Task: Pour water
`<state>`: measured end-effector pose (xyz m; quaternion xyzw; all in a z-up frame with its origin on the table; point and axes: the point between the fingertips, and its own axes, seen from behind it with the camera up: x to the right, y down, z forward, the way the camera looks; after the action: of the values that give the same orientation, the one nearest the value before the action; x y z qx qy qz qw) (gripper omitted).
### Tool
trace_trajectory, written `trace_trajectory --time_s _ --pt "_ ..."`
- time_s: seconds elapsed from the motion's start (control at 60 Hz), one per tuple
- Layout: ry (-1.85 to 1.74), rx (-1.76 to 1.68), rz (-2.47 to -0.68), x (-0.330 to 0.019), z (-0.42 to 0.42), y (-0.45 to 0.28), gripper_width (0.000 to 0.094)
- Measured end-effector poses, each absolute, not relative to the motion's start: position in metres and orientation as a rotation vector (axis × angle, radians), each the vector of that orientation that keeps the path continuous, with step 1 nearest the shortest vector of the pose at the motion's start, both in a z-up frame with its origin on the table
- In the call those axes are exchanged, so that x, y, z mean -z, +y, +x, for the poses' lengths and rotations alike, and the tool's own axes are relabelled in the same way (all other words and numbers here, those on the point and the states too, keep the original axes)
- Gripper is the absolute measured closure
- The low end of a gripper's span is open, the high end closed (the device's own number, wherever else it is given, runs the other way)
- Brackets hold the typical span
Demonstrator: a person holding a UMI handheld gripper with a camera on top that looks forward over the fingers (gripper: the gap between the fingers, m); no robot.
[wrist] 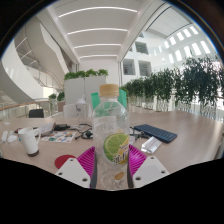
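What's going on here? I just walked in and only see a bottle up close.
A hand-held gripper has its fingers closed on a clear plastic bottle with a lime label, holding it upright above a wooden table. The cap looks on, and no water is flowing. A white cup stands off to one side on the table, and a dark flat device lies beyond the bottle.

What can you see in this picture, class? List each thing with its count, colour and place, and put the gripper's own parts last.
Clear plastic bottle with tan cap and green lime label: one, upright between the fingers.
White paper cup: one, on the table beyond the fingers, to the bottle's left.
Dark flat tablet-like item: one, black, on the table to the bottle's right.
Wooden table: one, light brown.
Green plants: a row, behind the table.
Gripper: one, pink-padded fingers pressing on the bottle's sides.
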<state>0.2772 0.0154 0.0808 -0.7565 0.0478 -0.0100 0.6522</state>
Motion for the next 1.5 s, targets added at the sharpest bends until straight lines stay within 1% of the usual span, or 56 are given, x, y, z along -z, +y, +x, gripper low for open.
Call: trace_trajectory --time_s 0.017,0.067,0.133,0.217,0.25,0.35,0.4,0.417,0.45,0.467,0.517,0.533,0.567,0.617,0.65,0.667,0.75,0.783,0.8,0.867,0.95,1.0,1.017,1.033,1.067,1.117,1.133,1.15,1.2,1.217,1.333,1.35,1.433,1.45,1.467,1.5 --pt "0.119 0.024 -1.729 -0.08 0.278 0.015 0.0518" --pt "0.122 0.04 -1.755 -0.079 0.279 0.015 0.0579" --pt "0.125 0.048 -1.778 -0.08 0.279 0.018 0.0616" --pt "0.141 0.039 -1.845 -0.075 0.276 0.02 0.0618" --pt "0.142 0.042 -1.861 -0.082 0.276 0.019 0.0617" --pt "0.061 0.153 -1.838 -0.136 0.272 0.026 0.0618" --pt "0.003 0.197 -1.812 -0.18 0.264 0.038 0.0618" --pt "-0.023 0.222 -1.798 -0.185 0.255 0.037 0.0618" --pt "-0.078 0.263 -1.775 -0.207 0.243 0.04 0.0618" --pt "-0.106 0.279 -1.766 -0.224 0.238 0.043 0.0618" --pt "-0.187 0.338 -1.736 -0.262 0.213 0.046 0.0618" --pt "-0.216 0.368 -1.726 -0.262 0.197 0.051 0.0619" --pt "-0.292 0.414 -1.712 -0.286 0.184 0.048 0.0618" --pt "-0.413 0.531 -1.691 -0.297 0.156 0.051 0.062" --pt "-0.5 0.626 -1.689 -0.293 0.14 0.055 0.0619" --pt "-0.541 0.667 -1.682 -0.284 0.132 0.061 0.0619" --pt "-0.824 0.953 -1.651 -0.263 0.095 0.072 0.062" --pt "-0.961 1.082 -1.623 -0.252 0.094 0.075 0.0621" --pt "-1.019 1.153 -1.595 -0.242 0.092 0.082 0.0621" --pt "-1.283 1.423 -1.479 -0.222 0.079 0.09 0.0619" --pt "-1.582 1.564 -1.354 -0.197 0.067 0.094 0.0619" --pt "-1.727 1.663 -1.251 -0.192 0.062 0.094 0.0619" --pt "-1.778 1.709 -1.213 -0.198 0.055 0.091 0.0618" --pt "-1.805 1.724 -1.182 -0.19 0.059 0.101 0.0619" --pt "-1.866 1.765 -1.128 -0.19 0.058 0.102 0.0619" --pt "-1.892 1.808 -1.086 -0.192 0.056 0.108 0.0616" --pt "-1.917 1.806 -1.083 -0.203 0.045 0.093 0.0617" --pt "-1.922 1.811 -1.084 -0.201 0.052 0.108 0.0617" --pt "-1.93 1.839 -1.059 -0.202 0.051 0.115 0.0617" --pt "-1.939 1.845 -1.053 -0.209 0.044 0.107 0.0617" --pt "-1.95 1.828 -1.045 -0.208 0.043 0.114 0.0617" --pt "-1.949 1.823 -1.045 -0.211 0.036 0.104 0.062" --pt "-1.903 1.75 -1.095 -0.209 0.042 0.118 0.0618" --pt "-1.874 1.725 -1.123 -0.21 0.042 0.119 0.0618" --pt "-1.822 1.705 -1.143 -0.211 0.039 0.106 0.0619" --pt "-1.718 1.609 -1.243 -0.215 0.038 0.117 0.0618"
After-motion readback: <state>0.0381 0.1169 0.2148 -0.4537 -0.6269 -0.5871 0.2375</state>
